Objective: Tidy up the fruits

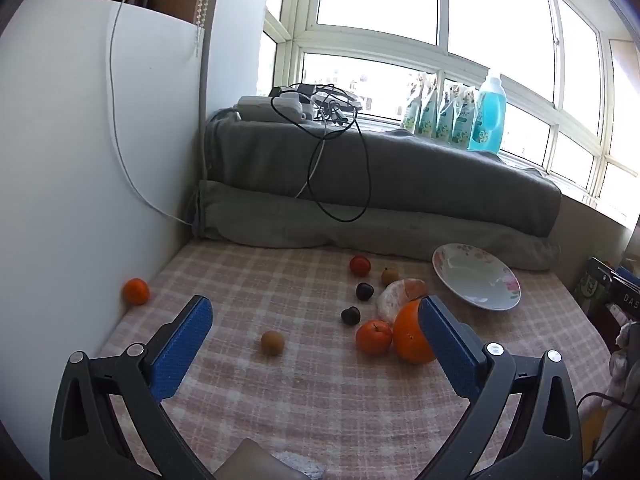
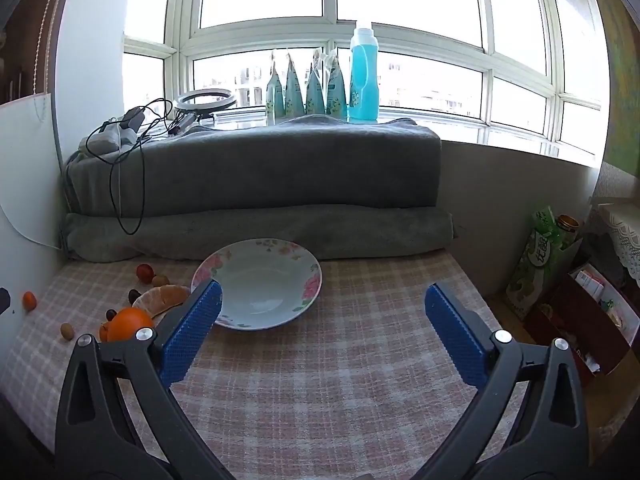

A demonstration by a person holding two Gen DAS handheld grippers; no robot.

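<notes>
Several fruits lie on the plaid cloth: a big orange [image 1: 412, 336], a small red-orange fruit [image 1: 373, 337], a peeled citrus [image 1: 400, 294], two dark plums [image 1: 364, 291], a brown longan [image 1: 273, 343], a red fruit [image 1: 359, 265] and a tangerine [image 1: 136, 291] by the wall. A floral plate [image 1: 476, 276] lies empty at the right; it shows in the right wrist view [image 2: 258, 284] too. My left gripper [image 1: 316, 328] is open above the cloth, its right finger in front of the orange. My right gripper [image 2: 322, 312] is open and empty before the plate; the orange [image 2: 130, 322] is to its left.
A folded grey blanket [image 1: 380, 184] lines the back, with cables and a power strip [image 1: 296, 106] on top. A blue detergent bottle [image 2: 363, 76] and pouches stand on the windowsill. A white board [image 1: 80, 160] walls the left. Boxes [image 2: 560, 272] stand at the right.
</notes>
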